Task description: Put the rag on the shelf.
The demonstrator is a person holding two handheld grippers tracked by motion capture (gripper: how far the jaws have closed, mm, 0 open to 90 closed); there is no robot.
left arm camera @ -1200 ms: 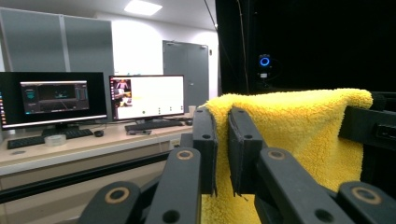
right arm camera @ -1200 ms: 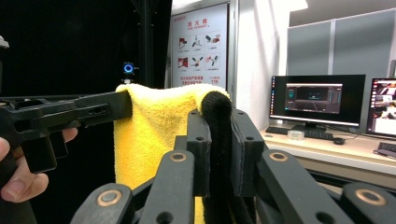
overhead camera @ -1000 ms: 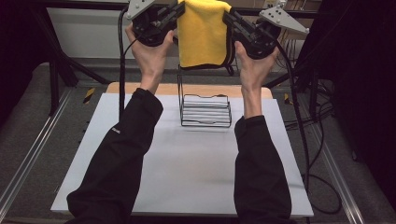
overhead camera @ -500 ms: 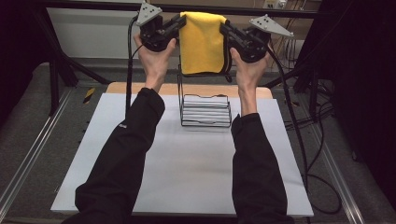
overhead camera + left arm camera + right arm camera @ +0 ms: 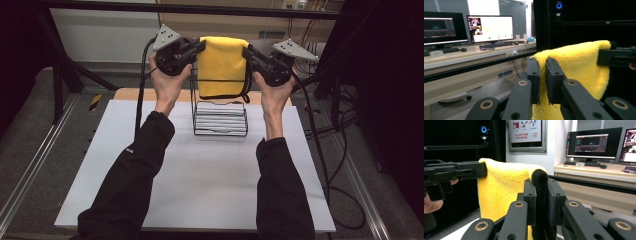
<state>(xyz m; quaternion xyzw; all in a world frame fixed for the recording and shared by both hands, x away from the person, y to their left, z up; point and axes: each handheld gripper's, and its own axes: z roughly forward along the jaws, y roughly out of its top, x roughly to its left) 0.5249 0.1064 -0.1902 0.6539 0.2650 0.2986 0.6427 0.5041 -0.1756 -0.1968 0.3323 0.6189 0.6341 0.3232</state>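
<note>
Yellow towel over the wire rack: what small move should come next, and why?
Probably lower both hands a little. The yellow towel hangs stretched between the left gripper and right gripper, both shut on its top corners, directly above the wire rack.

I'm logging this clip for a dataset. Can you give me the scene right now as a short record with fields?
held item: yellow towel, folded, hanging
left tongs: shut on the towel's left top corner
right tongs: shut on the towel's right top corner, on its black edge
beneath the towel: black wire rack, its upright bars behind the towel
contact with rack: cannot tell
surface: white table
background: desk with monitors
</note>
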